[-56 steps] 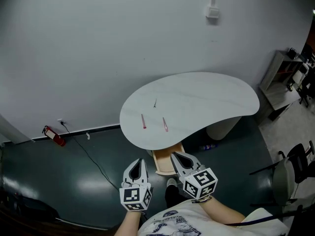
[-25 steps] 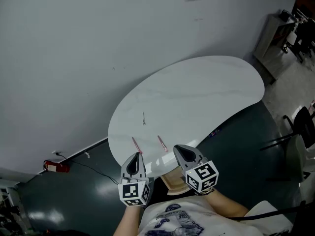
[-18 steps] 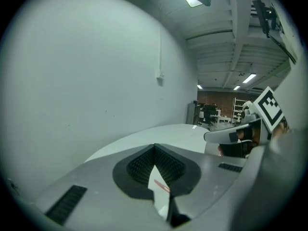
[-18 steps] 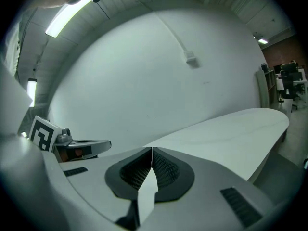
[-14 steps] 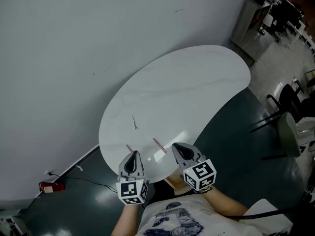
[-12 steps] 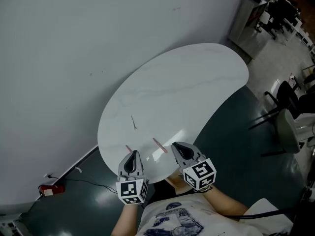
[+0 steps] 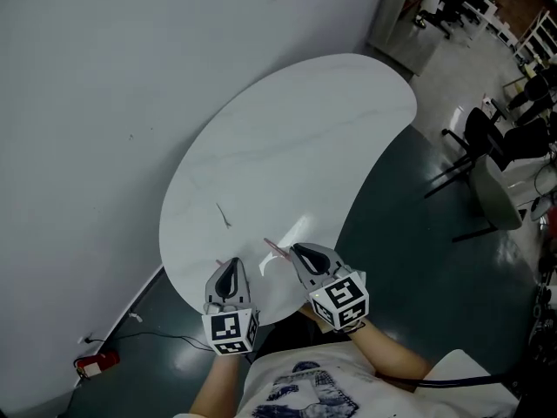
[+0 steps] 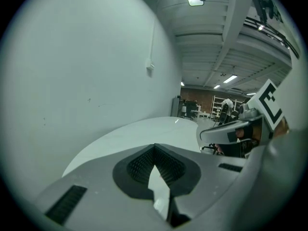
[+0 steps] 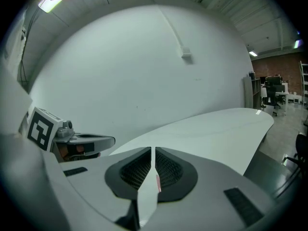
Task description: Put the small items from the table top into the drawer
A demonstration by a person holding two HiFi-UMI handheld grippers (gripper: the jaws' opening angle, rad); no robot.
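Note:
A white kidney-shaped table (image 7: 296, 138) fills the middle of the head view. Near its front edge lie a pink stick (image 7: 275, 246), a second pink stick (image 7: 218, 262) and a thin dark item (image 7: 224, 216). My right gripper (image 7: 296, 250) hovers shut, its tip just behind the first pink stick; a sliver of pink shows through the slit in the right gripper view (image 9: 153, 150). My left gripper (image 7: 231, 267) is shut too, its tip over the second stick, most of which is hidden. Nothing is gripped in the left gripper view (image 8: 155, 148). The drawer is out of sight.
A grey wall runs behind the table. Dark office chairs (image 7: 492, 142) stand on the green floor at the right, shelving (image 7: 418, 7) at the top right. A red object (image 7: 96, 361) and a cable lie on the floor at the lower left.
Both grippers have come forward over the table's near edge, closer to the pink sticks. The open drawer seen below the edge earlier is now hidden. The jaws stayed shut.

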